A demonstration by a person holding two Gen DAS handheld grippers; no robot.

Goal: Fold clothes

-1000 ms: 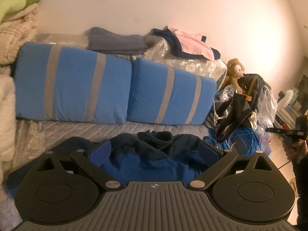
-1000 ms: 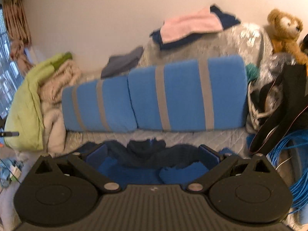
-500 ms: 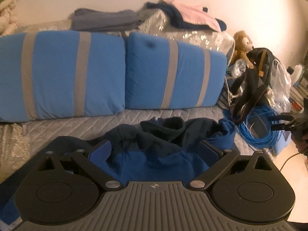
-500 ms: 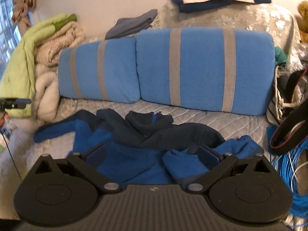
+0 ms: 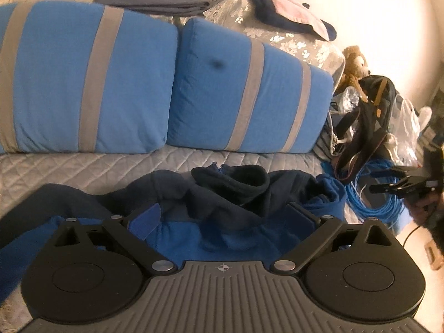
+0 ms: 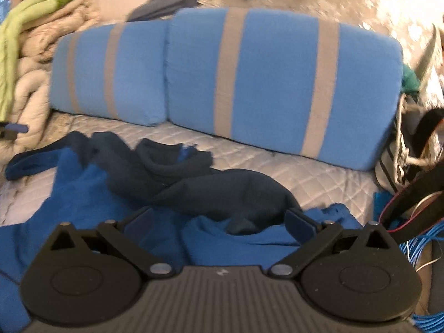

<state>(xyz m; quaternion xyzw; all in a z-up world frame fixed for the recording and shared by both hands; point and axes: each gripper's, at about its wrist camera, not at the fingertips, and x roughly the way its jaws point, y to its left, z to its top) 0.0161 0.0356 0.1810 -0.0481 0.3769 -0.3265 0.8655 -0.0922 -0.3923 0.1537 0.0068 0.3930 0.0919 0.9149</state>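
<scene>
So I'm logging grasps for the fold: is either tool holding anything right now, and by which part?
Nothing is held. The left tool and right tool are both open above the crumpled blue fleece.

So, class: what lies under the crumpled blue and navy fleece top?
The fleece top lies on a grey quilted cover, which shows beside and behind it. Whatever sits directly beneath the bunched fabric is covered and cannot be seen.
</scene>
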